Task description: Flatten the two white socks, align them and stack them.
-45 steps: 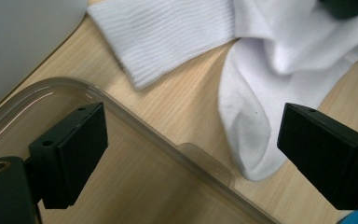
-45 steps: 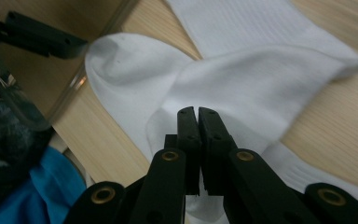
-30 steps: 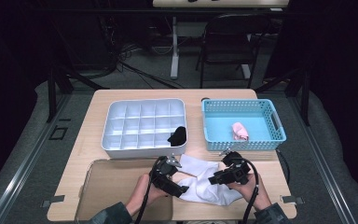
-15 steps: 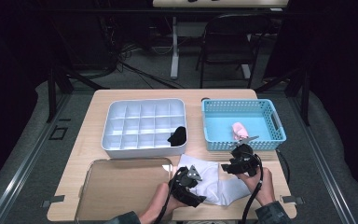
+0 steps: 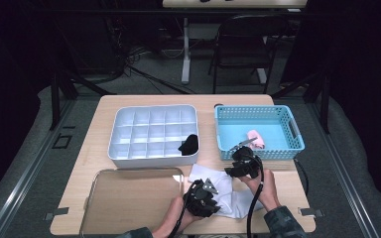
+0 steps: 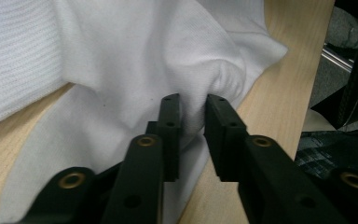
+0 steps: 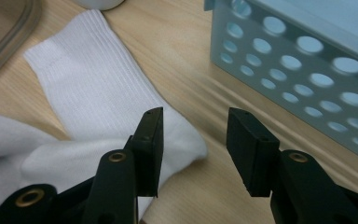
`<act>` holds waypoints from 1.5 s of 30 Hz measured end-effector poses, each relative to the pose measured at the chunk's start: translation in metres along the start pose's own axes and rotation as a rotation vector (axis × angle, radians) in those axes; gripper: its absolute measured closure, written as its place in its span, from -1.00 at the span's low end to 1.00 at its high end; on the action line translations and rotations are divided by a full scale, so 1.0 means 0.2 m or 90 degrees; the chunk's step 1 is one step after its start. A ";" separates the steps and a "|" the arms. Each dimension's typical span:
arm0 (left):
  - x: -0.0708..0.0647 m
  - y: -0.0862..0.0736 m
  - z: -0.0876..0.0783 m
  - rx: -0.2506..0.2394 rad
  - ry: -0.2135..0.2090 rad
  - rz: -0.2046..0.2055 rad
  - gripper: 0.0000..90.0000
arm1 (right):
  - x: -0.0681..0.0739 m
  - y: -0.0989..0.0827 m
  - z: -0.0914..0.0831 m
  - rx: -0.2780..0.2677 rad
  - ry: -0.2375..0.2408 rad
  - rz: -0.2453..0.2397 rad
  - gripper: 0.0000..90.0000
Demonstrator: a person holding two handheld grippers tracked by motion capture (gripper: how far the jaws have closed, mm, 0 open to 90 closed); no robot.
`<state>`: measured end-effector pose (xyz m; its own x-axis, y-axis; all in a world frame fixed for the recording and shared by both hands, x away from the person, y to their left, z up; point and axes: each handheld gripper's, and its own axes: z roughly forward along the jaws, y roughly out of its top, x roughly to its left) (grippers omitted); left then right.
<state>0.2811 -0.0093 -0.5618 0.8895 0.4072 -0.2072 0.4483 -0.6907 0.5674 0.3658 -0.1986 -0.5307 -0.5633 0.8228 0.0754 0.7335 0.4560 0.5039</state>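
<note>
White socks lie bunched on the wooden table near its front edge. My left gripper sits on them. Its jaws have just been closing, and in the left gripper view they pinch a raised fold of white sock. My right gripper hovers at the socks' far edge, just in front of the blue basket. Its jaws have just been closing a little. In the right gripper view it stands open over the end of a ribbed sock, gripping nothing.
A white compartment tray stands at the back left with a black sock in its near right cell. A pink item lies in the basket. A clear flat tray lies at the front left.
My left gripper moved right and toward the person onto the socks, and its jaws closed on a fold. My right gripper moved away from the person, toward the basket.
</note>
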 end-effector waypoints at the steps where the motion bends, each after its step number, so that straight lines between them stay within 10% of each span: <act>1: 0.00 0.00 0.00 -0.004 0.000 -0.001 0.78 | 0.01 0.00 0.01 0.000 -0.003 0.000 0.27; 17: 0.09 -0.02 -0.19 0.013 -0.035 0.025 0.89 | 0.04 0.01 0.06 0.002 0.009 -0.024 0.29; 24: 0.12 -0.05 -0.18 0.024 -0.046 0.010 0.88 | 0.08 0.04 0.12 0.059 0.012 -0.073 0.38; 45: 0.15 -0.05 -0.25 -0.002 -0.019 0.003 0.87 | 0.07 0.03 0.09 0.066 0.039 -0.029 0.94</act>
<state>0.2979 0.0395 -0.5343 0.8940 0.3854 -0.2286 0.4437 -0.6904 0.5714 0.3682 -0.1778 -0.5414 -0.6173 0.7792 0.1087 0.7401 0.5283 0.4162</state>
